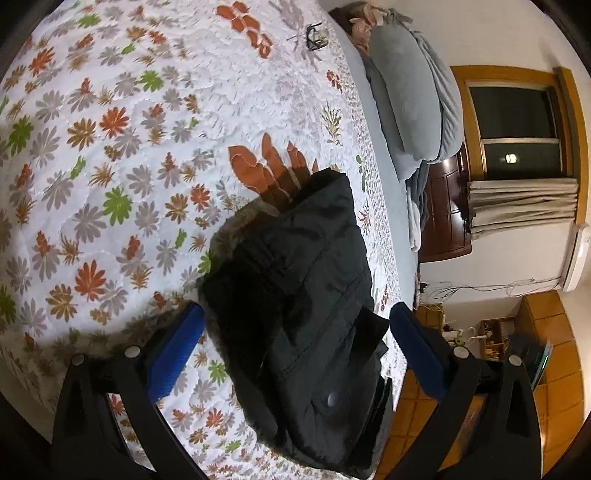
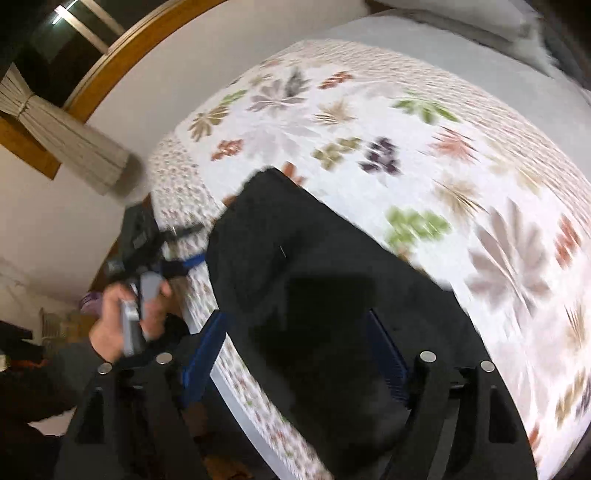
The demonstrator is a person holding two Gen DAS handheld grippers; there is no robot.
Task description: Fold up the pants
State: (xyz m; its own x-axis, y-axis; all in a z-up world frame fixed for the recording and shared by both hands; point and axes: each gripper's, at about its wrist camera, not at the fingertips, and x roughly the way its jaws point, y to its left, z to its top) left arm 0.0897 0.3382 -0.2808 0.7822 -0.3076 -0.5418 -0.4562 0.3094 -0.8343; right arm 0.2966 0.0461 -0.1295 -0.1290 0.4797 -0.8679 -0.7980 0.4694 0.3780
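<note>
Fingers [image 1: 181, 345] of the left gripper [image 1: 295, 343] stand released astride the pants [image 1: 295, 280], a compact folded bundle at the bed [image 1: 110, 147] edge; right gripper [image 2: 310, 354] likewise spread over it, so folding appears nearly complete and next calls for a final press or withdrawal.

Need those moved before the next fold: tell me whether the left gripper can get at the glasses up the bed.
Probably yes: the left gripper is open, and only bare quilt lies between the folded pants and the glasses.
</note>
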